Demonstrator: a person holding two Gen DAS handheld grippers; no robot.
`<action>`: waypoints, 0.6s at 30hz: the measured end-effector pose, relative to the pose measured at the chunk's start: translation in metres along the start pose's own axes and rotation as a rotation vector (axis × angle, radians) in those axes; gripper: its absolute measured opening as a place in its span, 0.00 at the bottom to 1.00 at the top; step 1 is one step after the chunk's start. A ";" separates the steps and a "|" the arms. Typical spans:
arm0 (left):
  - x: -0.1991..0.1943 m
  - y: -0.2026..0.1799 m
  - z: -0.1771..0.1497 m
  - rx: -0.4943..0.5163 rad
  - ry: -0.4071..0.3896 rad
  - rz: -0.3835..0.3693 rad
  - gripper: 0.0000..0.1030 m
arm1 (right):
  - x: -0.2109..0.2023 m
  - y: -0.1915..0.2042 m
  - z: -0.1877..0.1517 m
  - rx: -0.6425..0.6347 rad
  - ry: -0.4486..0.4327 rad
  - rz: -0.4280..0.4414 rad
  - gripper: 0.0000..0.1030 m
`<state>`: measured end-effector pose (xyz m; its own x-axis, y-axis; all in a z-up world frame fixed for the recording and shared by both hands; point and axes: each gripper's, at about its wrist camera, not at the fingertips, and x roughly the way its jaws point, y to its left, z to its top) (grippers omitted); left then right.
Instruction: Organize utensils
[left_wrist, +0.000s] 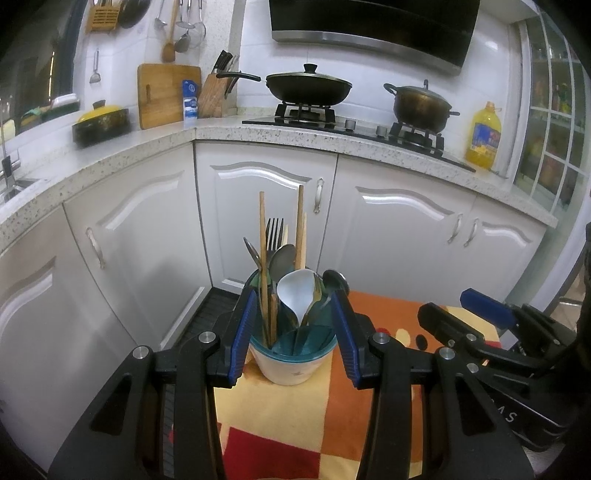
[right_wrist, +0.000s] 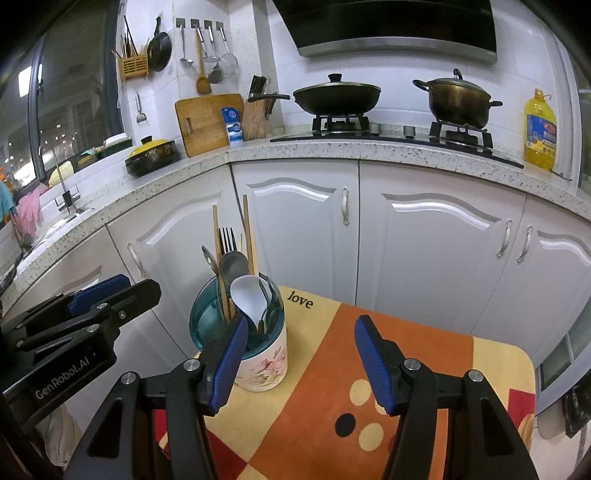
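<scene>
Centrally, the utensil holder (left_wrist: 293, 354), a floral cup with a teal insert, stands near the far left corner of the small table (right_wrist: 424, 350), close to both edges there. It holds wooden chopsticks (left_wrist: 263, 236), a black fork (left_wrist: 274, 230), metal spoons (left_wrist: 282, 258) and a white ladle (left_wrist: 297, 291). The left gripper (left_wrist: 295, 332) brackets the holder, its jaws spread to either side of the rim; whether the blue pads press on it cannot be told. The right gripper (right_wrist: 301, 363) has its jaws spread with nothing between them, over the open orange and yellow tablecloth (right_wrist: 325, 387) to the holder's right, where the surface lies free up to the right edge. White cabinet doors (right_wrist: 295, 229) stand close behind the table. Legible writing: "love" on the cloth and "GenRobot.AI" on the left gripper's body.
</scene>
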<state>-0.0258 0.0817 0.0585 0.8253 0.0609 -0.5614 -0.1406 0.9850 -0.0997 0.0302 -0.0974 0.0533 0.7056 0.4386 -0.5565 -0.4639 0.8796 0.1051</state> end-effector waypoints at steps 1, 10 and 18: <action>0.001 0.001 0.001 0.000 0.001 0.001 0.40 | 0.000 0.000 0.000 0.000 0.000 0.000 0.56; 0.005 0.004 0.003 0.001 0.005 0.003 0.40 | 0.005 0.000 0.001 -0.004 0.012 0.004 0.56; 0.009 0.006 0.004 0.003 0.012 0.007 0.40 | 0.010 0.000 0.001 -0.005 0.019 0.006 0.56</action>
<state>-0.0172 0.0891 0.0562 0.8178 0.0660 -0.5717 -0.1446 0.9851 -0.0932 0.0379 -0.0931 0.0487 0.6926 0.4399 -0.5717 -0.4706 0.8762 0.1042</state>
